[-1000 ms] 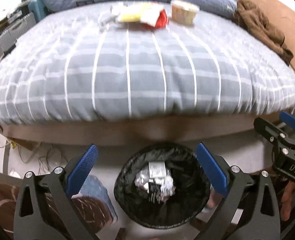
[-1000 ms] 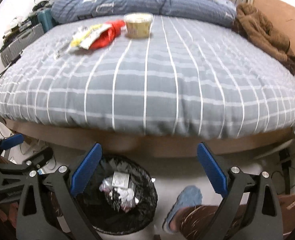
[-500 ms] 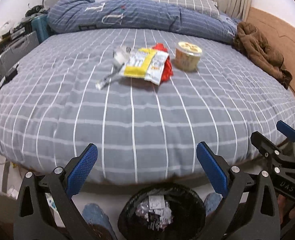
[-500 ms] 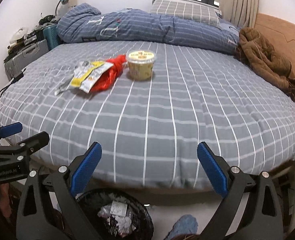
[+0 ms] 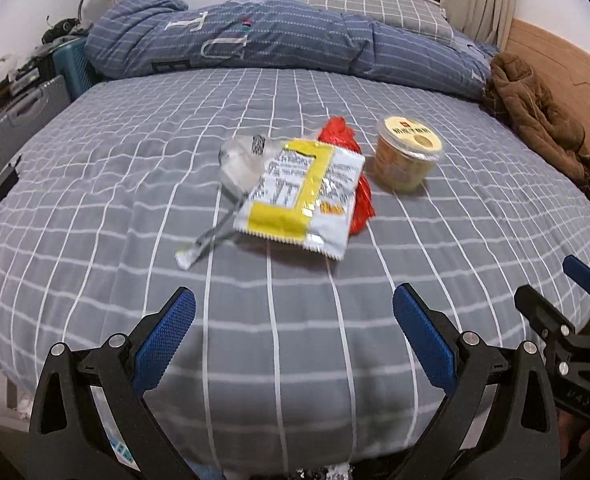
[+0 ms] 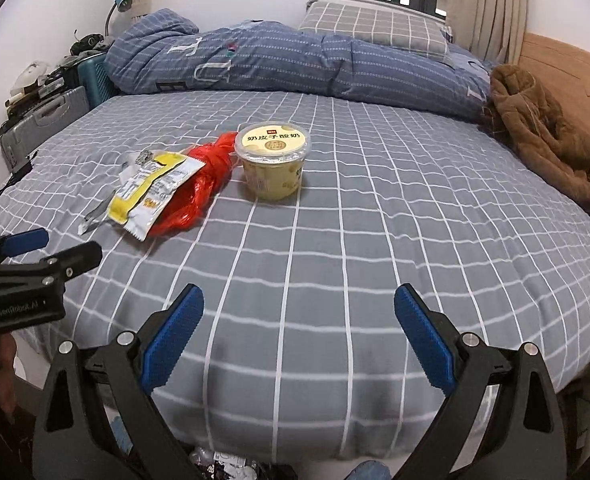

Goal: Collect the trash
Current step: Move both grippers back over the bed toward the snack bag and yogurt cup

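Both grippers held wide, nothing gripped

Left gripper (image 5: 293,336) and right gripper (image 6: 299,332) are poised over the bed (image 6: 375,240); beyond, trash awaits mid-mattress (within reach): snack wrapper (image 5: 303,196), red bag (image 6: 203,184), yogurt cup (image 6: 273,164)

The right gripper (image 6: 295,340) hangs over the near edge of the checked bed (image 6: 375,240), jaws spread wide and empty. Farther up sit a lidded yellow cup (image 6: 273,164), a red plastic bag (image 6: 203,184) and a yellow-and-white wrapper (image 6: 151,192) lying on it; the left gripper (image 6: 51,250) shows at the left edge.
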{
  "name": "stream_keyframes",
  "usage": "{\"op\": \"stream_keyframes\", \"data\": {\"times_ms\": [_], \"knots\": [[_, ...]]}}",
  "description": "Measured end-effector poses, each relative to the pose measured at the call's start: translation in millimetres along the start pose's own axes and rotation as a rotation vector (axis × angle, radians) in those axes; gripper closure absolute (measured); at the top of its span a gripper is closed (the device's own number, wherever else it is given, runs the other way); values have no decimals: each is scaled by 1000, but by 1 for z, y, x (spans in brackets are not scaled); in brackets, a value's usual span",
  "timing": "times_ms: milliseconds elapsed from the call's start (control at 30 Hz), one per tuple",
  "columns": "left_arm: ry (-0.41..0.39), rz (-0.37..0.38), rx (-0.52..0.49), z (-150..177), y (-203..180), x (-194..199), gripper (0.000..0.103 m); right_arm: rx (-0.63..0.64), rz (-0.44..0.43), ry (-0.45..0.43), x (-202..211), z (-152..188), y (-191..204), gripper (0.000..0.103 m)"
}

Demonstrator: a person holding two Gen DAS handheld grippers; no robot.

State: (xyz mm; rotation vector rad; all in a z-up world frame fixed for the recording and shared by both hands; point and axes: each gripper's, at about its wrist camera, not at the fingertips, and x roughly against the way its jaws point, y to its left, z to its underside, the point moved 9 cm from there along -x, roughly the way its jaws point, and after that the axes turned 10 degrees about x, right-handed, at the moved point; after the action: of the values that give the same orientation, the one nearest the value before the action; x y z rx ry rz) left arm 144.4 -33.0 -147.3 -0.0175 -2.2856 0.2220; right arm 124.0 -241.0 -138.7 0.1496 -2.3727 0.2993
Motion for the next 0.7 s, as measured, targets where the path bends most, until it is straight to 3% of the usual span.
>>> {"op": "stream_keyframes", "data": {"times_ms": [700], "knots": [[34, -28, -84, -56, -23, -82, 7, 1, -4, 7, -76, -57, -18, 11]]}}
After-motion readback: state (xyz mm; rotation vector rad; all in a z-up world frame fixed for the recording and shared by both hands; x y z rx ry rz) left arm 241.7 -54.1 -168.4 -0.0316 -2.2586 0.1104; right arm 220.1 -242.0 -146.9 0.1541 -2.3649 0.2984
